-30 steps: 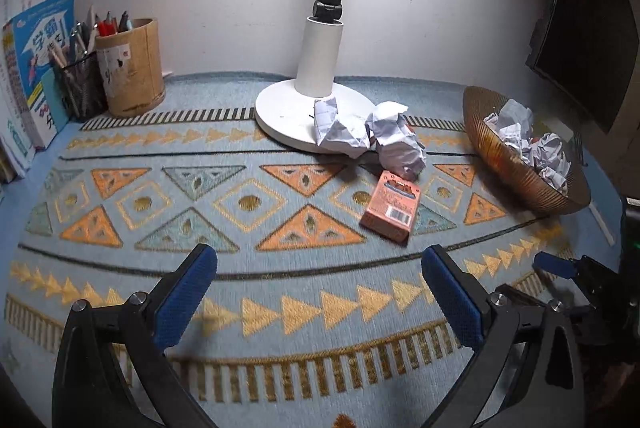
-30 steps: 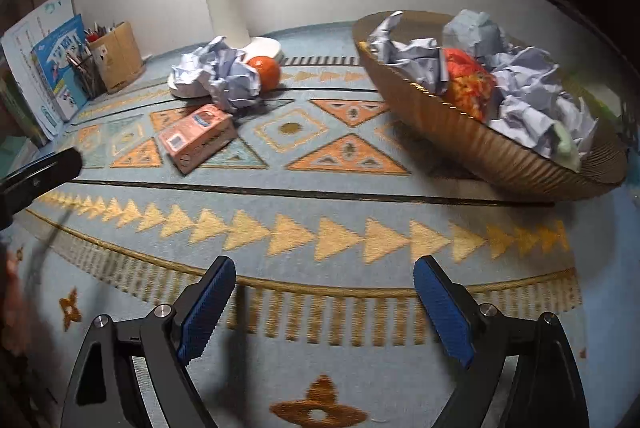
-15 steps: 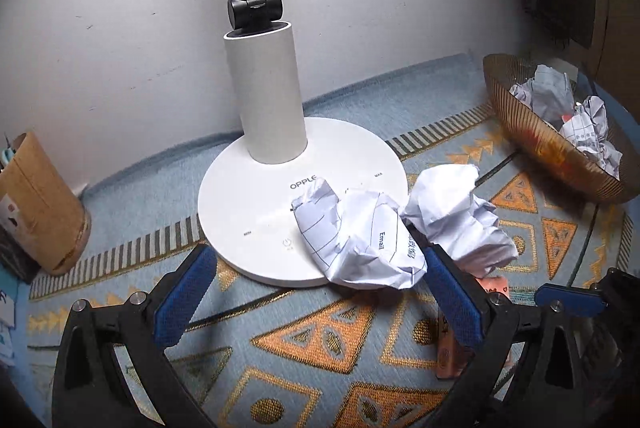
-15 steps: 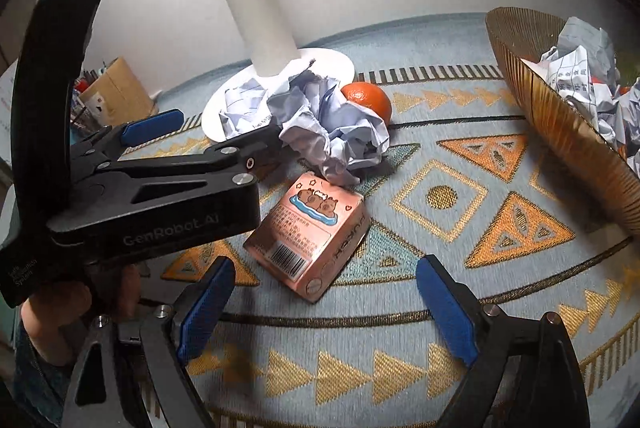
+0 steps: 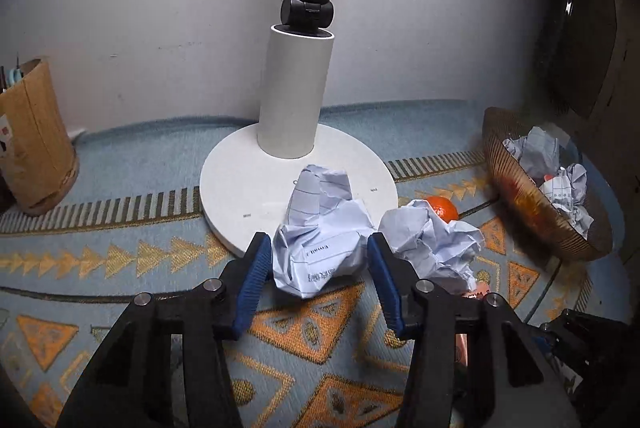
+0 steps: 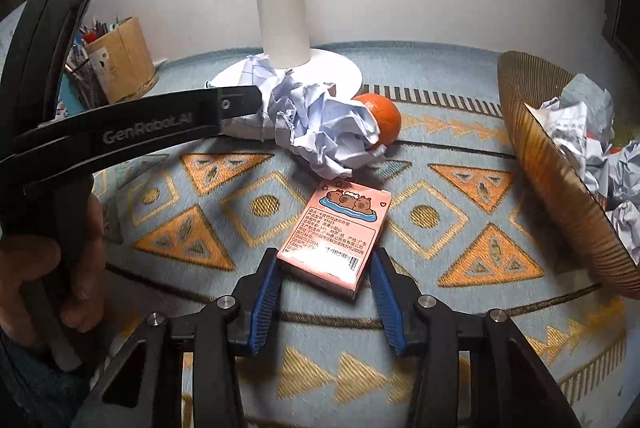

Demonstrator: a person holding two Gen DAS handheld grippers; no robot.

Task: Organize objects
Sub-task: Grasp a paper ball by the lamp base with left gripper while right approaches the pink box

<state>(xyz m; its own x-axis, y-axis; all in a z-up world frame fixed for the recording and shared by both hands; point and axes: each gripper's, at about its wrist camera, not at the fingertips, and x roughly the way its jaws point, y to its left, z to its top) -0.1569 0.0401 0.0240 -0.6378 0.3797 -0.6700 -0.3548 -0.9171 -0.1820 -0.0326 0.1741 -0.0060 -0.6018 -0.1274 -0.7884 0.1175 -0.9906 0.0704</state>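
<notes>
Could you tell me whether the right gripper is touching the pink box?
Touching: the right wrist view shows the right gripper with both blue pads against the pink box's sides.

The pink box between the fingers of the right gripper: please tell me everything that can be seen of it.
The pink box is a small flat carton, cardboard by its look. It lies face up on the patterned blue mat. Its top shows two brown cartoon animals in blue water, lines of small print, and a barcode near the lower edge. It lies slightly askew. The right gripper has just been closing, and its blue pads now meet the near end of the box on both sides. A crumpled paper ball lies just beyond, apart from it.
</notes>
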